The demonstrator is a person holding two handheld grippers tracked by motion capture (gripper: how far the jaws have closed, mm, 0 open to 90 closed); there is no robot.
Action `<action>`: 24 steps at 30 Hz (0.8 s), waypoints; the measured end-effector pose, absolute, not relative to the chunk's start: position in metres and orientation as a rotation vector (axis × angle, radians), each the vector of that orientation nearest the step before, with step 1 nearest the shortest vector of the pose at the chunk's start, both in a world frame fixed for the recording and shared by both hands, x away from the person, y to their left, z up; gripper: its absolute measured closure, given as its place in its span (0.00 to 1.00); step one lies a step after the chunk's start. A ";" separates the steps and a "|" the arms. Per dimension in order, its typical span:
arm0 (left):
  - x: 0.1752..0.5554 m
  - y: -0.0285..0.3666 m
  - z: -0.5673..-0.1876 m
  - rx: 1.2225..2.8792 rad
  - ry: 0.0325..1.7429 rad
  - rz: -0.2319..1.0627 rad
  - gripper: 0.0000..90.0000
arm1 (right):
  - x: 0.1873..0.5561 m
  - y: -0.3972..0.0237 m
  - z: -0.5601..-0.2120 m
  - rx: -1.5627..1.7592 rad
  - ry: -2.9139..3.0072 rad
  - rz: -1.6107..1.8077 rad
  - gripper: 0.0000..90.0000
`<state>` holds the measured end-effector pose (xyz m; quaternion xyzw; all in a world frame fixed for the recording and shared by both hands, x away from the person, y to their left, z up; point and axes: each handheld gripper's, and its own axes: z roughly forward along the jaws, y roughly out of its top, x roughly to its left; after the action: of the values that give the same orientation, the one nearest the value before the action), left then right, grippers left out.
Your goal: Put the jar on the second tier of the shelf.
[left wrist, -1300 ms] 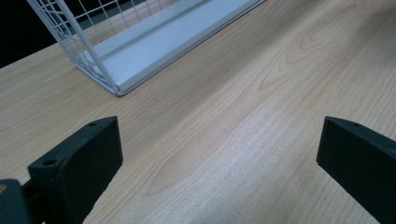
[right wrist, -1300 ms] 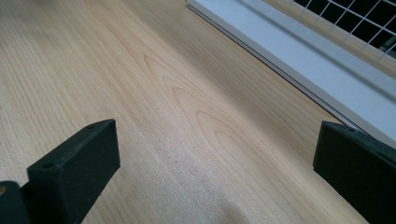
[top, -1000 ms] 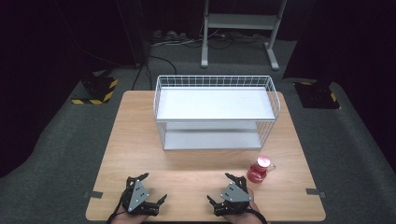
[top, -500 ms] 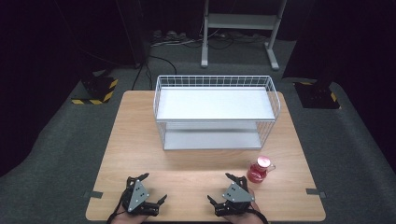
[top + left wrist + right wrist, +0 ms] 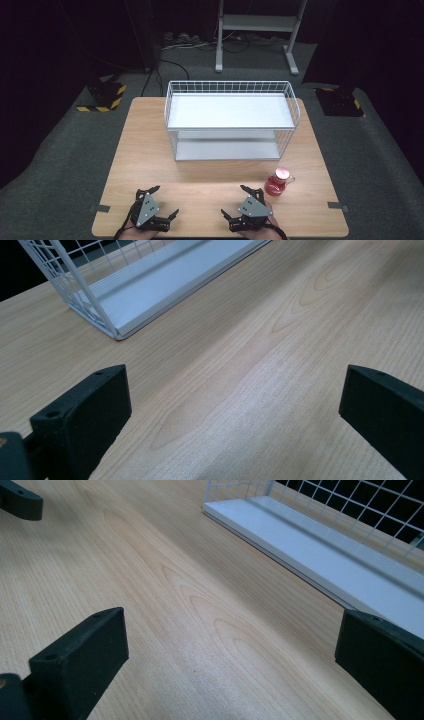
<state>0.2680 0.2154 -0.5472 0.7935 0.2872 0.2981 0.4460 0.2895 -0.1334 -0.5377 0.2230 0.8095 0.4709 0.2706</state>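
Observation:
A white two-tier wire shelf rack point(image 5: 231, 120) stands at the back middle of the wooden table point(image 5: 150, 150). A small bottle of red liquid with a pink cap point(image 5: 278, 181) stands upright in front of the rack's right end. My left gripper point(image 5: 164, 202) rests open near the front edge at the left, with bare wood between its jaws point(image 5: 235, 405). My right gripper point(image 5: 240, 201) is open near the front edge, just left of the bottle, with nothing between its jaws point(image 5: 230, 650). The rack's lower shelf point(image 5: 165, 280) point(image 5: 320, 550) lies ahead of both.
Beyond the table, dark carpet carries yellow-black striped floor bases point(image 5: 102, 97), cables and a metal stand point(image 5: 255, 30). Tape tabs point(image 5: 337, 206) mark the table's front corners. Part of the other gripper's jaw point(image 5: 20, 500) shows at the upper left of the right gripper view.

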 end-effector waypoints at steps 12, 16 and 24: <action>0.269 0.214 -0.547 1.983 0.704 0.731 0.01 | 0.286 -0.140 -0.525 0.611 2.126 1.332 0.00; 0.269 0.214 -0.547 1.982 0.704 0.732 0.01 | 0.284 -0.143 -0.518 0.613 2.108 1.355 0.00; 0.269 0.215 -0.547 1.969 0.710 0.733 0.01 | 0.278 -0.147 -0.509 0.625 2.068 1.384 0.00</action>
<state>0.2685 0.2154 -0.5472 0.7949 0.2865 0.2957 0.4456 0.2784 -0.1469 -0.5085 0.2335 0.7729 0.5172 0.2840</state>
